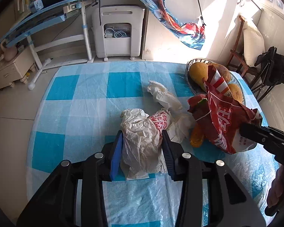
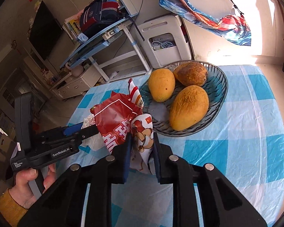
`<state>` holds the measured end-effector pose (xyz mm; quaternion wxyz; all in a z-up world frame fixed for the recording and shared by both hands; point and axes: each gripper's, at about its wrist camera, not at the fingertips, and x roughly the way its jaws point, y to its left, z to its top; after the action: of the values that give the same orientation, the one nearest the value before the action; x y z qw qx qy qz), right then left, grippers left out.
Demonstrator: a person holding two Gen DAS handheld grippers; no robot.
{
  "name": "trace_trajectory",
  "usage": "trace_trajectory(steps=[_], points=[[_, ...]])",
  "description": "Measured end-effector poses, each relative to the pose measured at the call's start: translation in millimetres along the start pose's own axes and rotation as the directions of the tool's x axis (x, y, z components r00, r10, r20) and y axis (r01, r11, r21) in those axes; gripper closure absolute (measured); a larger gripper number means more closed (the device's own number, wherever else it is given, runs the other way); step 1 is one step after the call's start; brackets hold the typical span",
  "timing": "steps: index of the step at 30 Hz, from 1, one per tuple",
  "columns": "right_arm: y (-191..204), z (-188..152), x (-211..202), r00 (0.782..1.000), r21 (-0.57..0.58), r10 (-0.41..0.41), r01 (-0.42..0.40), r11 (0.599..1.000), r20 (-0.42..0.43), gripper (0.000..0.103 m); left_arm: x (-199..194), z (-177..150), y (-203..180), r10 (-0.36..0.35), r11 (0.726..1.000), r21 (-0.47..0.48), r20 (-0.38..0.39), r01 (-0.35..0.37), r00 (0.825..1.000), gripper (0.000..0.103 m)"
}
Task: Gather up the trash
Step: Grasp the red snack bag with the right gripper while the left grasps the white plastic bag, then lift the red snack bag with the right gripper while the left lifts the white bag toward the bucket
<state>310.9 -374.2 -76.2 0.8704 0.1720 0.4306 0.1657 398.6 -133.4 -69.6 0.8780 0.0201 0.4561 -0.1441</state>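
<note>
Left gripper (image 1: 142, 145) at lower centre of the left wrist view, jaws clamped on a crumpled white plastic bag (image 1: 140, 140) that bulges up between the blue pad and the black one. Just beyond it, a wad with red print (image 1: 159, 121) and a crumpled white glove (image 1: 164, 96), both lying on the blue-and-white checked tablecloth (image 1: 70, 102) toward the middle of the frame. To the right, a red snack bag (image 1: 221, 121) held above the cloth, pinched at its right edge by the right gripper (image 1: 253, 130), which enters from the right border. Behind the bag, in the upper right, part of a glass bowl (image 1: 188, 70) with yellow fruit. In the right wrist view, right gripper (image 2: 142, 147) at lower centre, jaws closed on the lower corner of the same snack bag (image 2: 119, 121), its cartoon-printed side caught between the pads. Glass bowl (image 2: 219, 87) right of centre, touching or just behind the bag's upper edge, cannot tell which, with three mangoes (image 2: 189, 107) inside, one of them heavily brown-spotted. Left gripper (image 2: 85, 130) coming in from the left edge with the white plastic bag (image 2: 93, 141) in its grip, and the person's hand (image 2: 28, 187) on the handle at lower left. Desk with a backpack (image 2: 100, 15) in the upper left background.
</note>
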Motion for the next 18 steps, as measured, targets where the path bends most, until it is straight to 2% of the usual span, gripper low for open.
trace_trajectory(steps=[5,10,14,18], points=[[22,-26,-23,1.000,-0.029,0.019,-0.019,0.999,-0.022,0.089,-38,-38,10,-0.028,0.999,-0.031,0.012,0.029,1.000,0.068],[53,-59,-52,0.999,-0.044,0.037,-0.039,0.998,-0.038,0.089,-89,-87,25,-0.025,0.996,-0.081,0.030,0.028,0.999,0.068],[84,-98,-68,0.998,-0.121,-0.010,0.001,0.993,-0.068,0.089,-122,-127,33,-0.009,0.994,-0.105,0.037,0.013,0.999,0.068],[107,-134,-84,0.997,-0.179,-0.055,0.044,0.983,-0.060,0.089,-147,-167,32,0.009,0.994,-0.111,0.046,-0.004,0.999,0.067]])
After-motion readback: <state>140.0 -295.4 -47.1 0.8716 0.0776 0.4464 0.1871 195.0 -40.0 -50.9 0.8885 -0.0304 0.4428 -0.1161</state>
